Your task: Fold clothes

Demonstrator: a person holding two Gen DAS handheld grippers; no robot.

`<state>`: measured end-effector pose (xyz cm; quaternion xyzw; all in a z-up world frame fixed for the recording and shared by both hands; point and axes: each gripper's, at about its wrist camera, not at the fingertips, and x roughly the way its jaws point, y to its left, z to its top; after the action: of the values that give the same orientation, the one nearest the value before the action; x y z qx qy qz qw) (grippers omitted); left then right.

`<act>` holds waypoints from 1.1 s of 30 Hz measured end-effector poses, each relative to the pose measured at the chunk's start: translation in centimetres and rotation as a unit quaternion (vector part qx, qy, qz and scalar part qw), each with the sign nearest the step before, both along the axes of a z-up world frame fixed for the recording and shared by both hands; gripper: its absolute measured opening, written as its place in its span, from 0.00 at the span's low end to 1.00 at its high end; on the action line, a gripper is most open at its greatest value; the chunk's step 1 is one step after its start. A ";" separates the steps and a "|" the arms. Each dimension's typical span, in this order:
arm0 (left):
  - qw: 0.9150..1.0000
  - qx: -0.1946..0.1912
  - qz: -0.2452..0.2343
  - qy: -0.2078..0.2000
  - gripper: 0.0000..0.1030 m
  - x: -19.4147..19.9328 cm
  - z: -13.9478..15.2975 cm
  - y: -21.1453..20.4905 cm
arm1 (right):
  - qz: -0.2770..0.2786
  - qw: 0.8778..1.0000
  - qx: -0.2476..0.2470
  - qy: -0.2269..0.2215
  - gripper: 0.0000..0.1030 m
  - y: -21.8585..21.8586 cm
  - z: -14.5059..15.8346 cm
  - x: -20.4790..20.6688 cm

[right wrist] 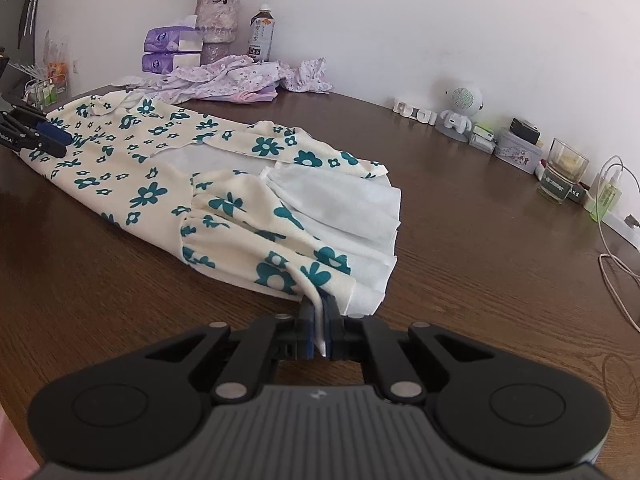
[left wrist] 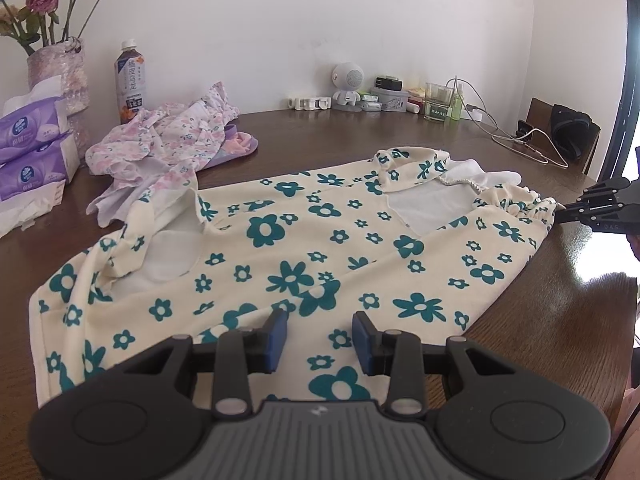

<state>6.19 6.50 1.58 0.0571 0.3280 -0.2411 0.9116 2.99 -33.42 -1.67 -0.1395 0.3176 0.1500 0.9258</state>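
Observation:
A cream garment with teal flowers lies spread on the dark wooden table; it also shows in the right wrist view, with its white lining turned out. My left gripper is open just above the garment's near hem, nothing between its blue pads. It shows at the far left of the right wrist view. My right gripper is shut on the garment's gathered edge with white fabric pinched between its pads. It shows at the right of the left wrist view.
A pink floral garment lies crumpled at the back. Tissue packs, a flower vase and a drink bottle stand by the wall. A small white robot figure, boxes, a glass and charging cables line the back edge.

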 end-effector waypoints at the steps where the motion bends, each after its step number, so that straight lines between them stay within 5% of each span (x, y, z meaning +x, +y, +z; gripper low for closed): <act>1: 1.000 -0.002 0.001 -0.001 0.33 0.0 0.0 0.0 | -0.002 1.000 0.002 -0.002 0.04 0.0 -0.1 0.0; 12: 1.000 -0.017 0.003 -0.005 0.35 -0.2 -0.1 0.4 | -0.136 0.991 -0.014 -0.013 0.06 -2.6 -0.3 -1.7; 16: 1.000 -0.022 -0.008 -0.016 0.39 -0.5 0.9 -0.4 | -0.164 0.985 0.029 -0.049 0.07 -2.2 1.4 -2.9; 20: 0.998 -0.039 -0.031 -0.043 0.40 -0.9 2.3 -2.3 | -0.116 0.986 0.078 -0.087 0.09 1.9 3.4 -2.4; 26: 0.998 -0.028 -0.055 -0.030 0.37 0.5 1.4 -6.3 | 0.026 0.989 0.138 -0.055 0.09 12.2 3.3 2.0; 33: 0.999 -0.015 -0.043 -0.015 0.37 1.9 -0.2 -7.0 | 0.063 0.994 0.093 -0.010 0.15 21.3 0.6 5.6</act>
<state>8.12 -0.51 1.40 0.0608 0.3081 -0.2838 0.9060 8.59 -12.11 -1.02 -0.0744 0.2837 0.2353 0.9266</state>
